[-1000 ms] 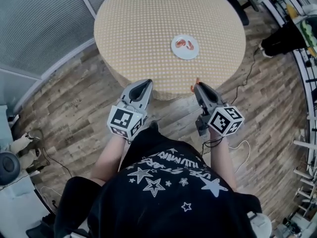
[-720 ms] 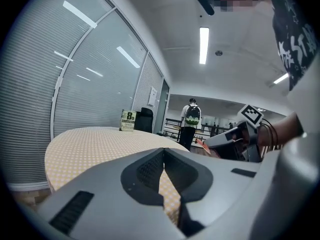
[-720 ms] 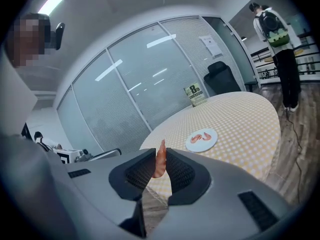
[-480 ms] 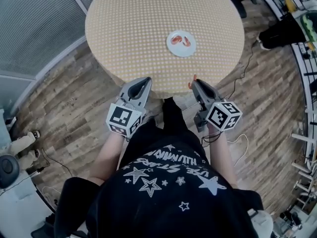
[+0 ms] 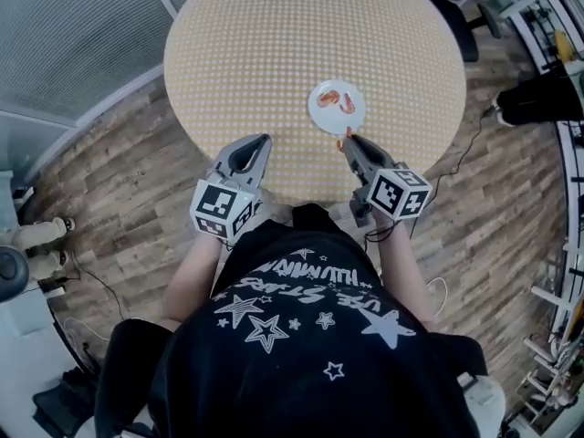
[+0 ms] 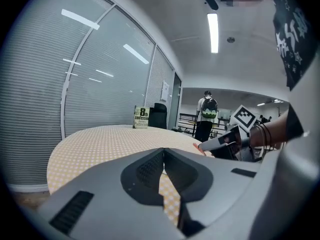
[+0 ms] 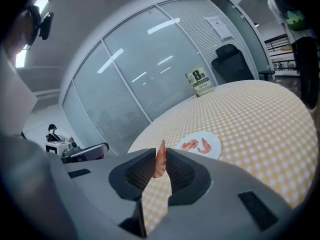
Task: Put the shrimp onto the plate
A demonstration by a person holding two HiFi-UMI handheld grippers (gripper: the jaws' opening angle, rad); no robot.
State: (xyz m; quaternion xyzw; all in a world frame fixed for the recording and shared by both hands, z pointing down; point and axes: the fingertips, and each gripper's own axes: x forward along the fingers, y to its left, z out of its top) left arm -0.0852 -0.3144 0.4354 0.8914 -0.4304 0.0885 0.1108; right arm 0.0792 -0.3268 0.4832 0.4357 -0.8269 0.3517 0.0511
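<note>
A small white plate (image 5: 337, 117) sits on the round checked table (image 5: 274, 44), with two orange shrimp (image 5: 336, 99) lying on it. The plate (image 7: 214, 143) and its shrimp (image 7: 197, 145) also show ahead in the right gripper view. My right gripper (image 5: 346, 140) hovers just short of the plate's near rim, shut on a third shrimp (image 7: 160, 161) that stands upright between the jaws. My left gripper (image 5: 257, 144) is over the table's near edge, left of the plate, shut with nothing in it (image 6: 162, 156).
A small sign card (image 7: 200, 83) stands at the table's far side, with a dark office chair (image 7: 231, 63) behind it. Glass walls with blinds (image 5: 64, 35) run along the left. Wooden floor (image 5: 119, 181) surrounds the table. A person with a backpack (image 6: 206, 116) stands far off.
Both grippers have moved forward from beside the table's near edge to over the tabletop. The right gripper, still holding the shrimp, has closed in on the plate.
</note>
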